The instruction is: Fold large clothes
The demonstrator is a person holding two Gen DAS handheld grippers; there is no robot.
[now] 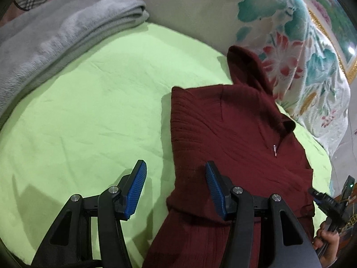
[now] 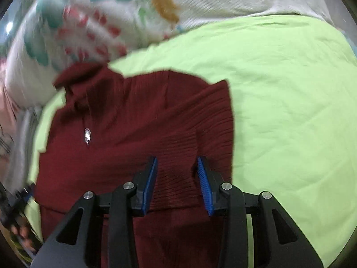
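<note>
A dark red ribbed sweater point(image 1: 234, 134) with a collar and a small zipper pull point(image 1: 275, 150) lies partly folded on a light green sheet point(image 1: 100, 102). My left gripper point(image 1: 176, 172) is open above the sweater's left edge, one finger over the sheet, the other over the fabric. In the right wrist view the sweater point(image 2: 133, 122) fills the middle. My right gripper point(image 2: 177, 167) is open, its jaws standing either side of a raised fold of the sweater without closing on it. The right gripper also shows at the left wrist view's right edge point(image 1: 328, 201).
A folded grey blanket point(image 1: 55, 35) lies at the sheet's far left. A white floral quilt point(image 1: 301, 67) is bunched along the far side, touching the sweater's collar; it also shows in the right wrist view point(image 2: 133, 11). Bare green sheet point(image 2: 290, 111) lies right of the sweater.
</note>
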